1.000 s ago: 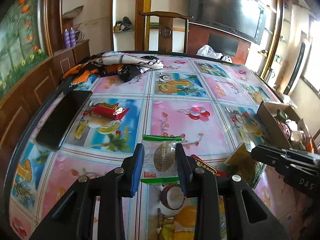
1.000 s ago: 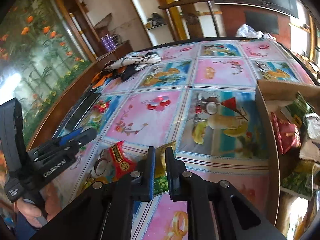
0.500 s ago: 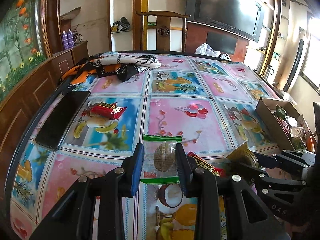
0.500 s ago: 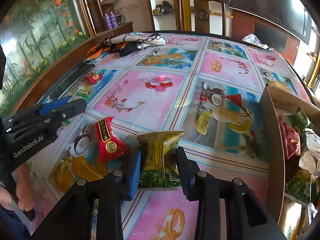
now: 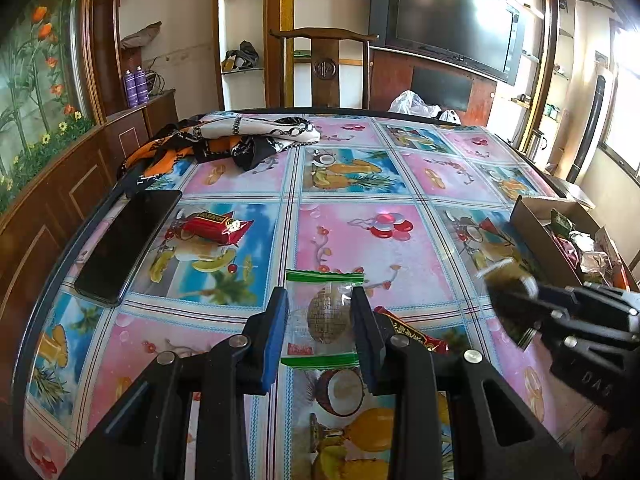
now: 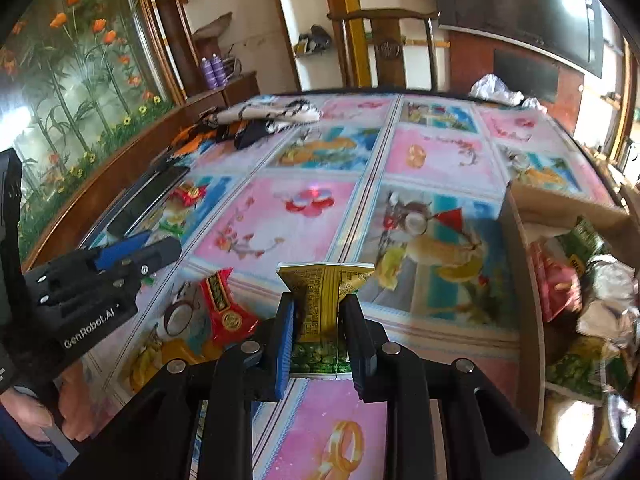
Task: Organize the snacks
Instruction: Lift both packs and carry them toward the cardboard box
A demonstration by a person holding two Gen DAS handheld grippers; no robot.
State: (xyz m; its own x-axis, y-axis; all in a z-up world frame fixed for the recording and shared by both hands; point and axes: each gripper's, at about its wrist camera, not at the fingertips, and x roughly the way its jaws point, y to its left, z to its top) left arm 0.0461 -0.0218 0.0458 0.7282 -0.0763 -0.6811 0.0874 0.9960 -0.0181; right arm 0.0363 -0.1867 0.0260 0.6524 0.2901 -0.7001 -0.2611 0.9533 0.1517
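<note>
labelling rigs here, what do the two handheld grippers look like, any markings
Both are black plastic frames with silver bolts and two long fingers. The left gripper has blue pads and white "GenRobot.AI" lettering on its side. The right gripper also has a blue pad, and pale raised lettering shows on its body.

Two fisheye cameras, each riding just behind a pair of tongs, look forward and steeply down over a table [image 5: 400,240] with a fruit-patterned cover. The left view faces the chair [image 5: 324,68] and the television [image 5: 452,24] on the far wall, its own left tongs [image 5: 320,332] filling the lower frame close up. The right view, set to its right and also close, has the right tongs [image 6: 318,320] low in frame. Both share the table centre, the phone [image 5: 128,244], the cardboard box [image 6: 524,264], the chair and each other's tongs at the frame edges.
</note>
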